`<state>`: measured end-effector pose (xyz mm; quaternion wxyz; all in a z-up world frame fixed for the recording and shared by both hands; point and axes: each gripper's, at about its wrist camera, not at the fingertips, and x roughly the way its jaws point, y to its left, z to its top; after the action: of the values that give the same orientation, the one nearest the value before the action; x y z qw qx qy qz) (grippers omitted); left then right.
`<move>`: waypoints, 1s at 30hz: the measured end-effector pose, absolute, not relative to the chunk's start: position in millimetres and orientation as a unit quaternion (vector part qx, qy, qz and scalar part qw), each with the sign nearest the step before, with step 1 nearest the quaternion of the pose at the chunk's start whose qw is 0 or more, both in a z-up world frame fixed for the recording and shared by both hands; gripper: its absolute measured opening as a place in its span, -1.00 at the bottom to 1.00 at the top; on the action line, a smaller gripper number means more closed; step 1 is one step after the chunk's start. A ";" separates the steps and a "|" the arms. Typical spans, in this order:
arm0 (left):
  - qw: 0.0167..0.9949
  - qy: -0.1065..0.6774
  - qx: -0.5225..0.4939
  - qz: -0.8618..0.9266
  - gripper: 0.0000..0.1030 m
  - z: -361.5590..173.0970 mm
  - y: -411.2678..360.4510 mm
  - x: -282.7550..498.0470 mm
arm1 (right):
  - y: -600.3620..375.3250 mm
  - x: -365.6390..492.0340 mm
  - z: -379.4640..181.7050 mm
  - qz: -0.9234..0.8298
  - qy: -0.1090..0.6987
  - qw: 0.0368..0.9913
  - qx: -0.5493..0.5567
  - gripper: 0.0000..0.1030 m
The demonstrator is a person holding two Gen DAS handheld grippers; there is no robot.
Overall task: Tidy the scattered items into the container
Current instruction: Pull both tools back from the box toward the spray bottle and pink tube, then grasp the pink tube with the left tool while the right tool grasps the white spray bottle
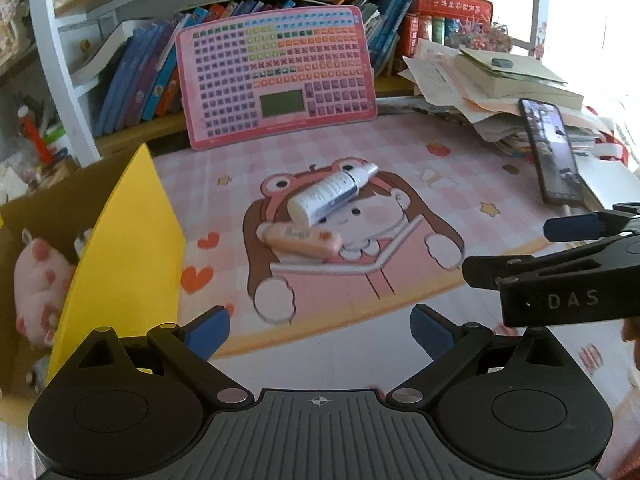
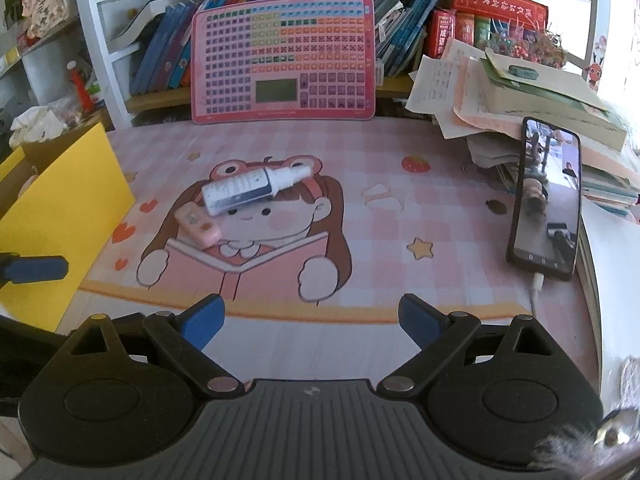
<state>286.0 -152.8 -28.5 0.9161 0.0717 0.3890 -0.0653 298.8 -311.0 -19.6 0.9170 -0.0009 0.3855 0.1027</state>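
Note:
A white spray bottle (image 1: 332, 193) lies on the pink cartoon desk mat (image 1: 360, 272), its base resting on a small pink tube-like item (image 1: 304, 240). Both show in the right wrist view too, the bottle (image 2: 252, 190) above the pink item (image 2: 198, 226). A cardboard box with a yellow flap (image 1: 120, 256) stands at the left and holds a pink plush toy (image 1: 38, 280). My left gripper (image 1: 320, 330) is open and empty, near the mat's front edge. My right gripper (image 2: 312, 320) is open and empty, also short of the items; it shows in the left wrist view (image 1: 560, 248).
A pink button board (image 1: 276, 76) leans against a bookshelf at the back. A stack of papers and books (image 2: 532, 104) sits at the right, with a phone (image 2: 548, 200) propped against it on a cable. The box's yellow flap (image 2: 60, 216) borders the mat's left side.

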 end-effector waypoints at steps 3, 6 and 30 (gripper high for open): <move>0.918 0.383 0.087 -0.058 0.91 -32.5 -160.1 298.8 | -311.4 309.8 -19.5 0.106 0.383 0.918 0.000 0.83; 0.920 0.378 0.091 -0.052 0.91 -37.0 -166.1 314.2 | -310.9 321.5 -18.4 0.110 0.379 0.919 0.001 0.83; 0.906 0.421 0.003 0.042 0.04 -71.9 -149.4 398.2 | -309.7 397.3 -19.2 0.124 0.381 0.916 0.033 0.83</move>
<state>398.2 -149.4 -71.9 0.9061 0.0032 0.4210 0.0421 397.3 -309.7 -19.2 0.9158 0.0330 0.3806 0.1238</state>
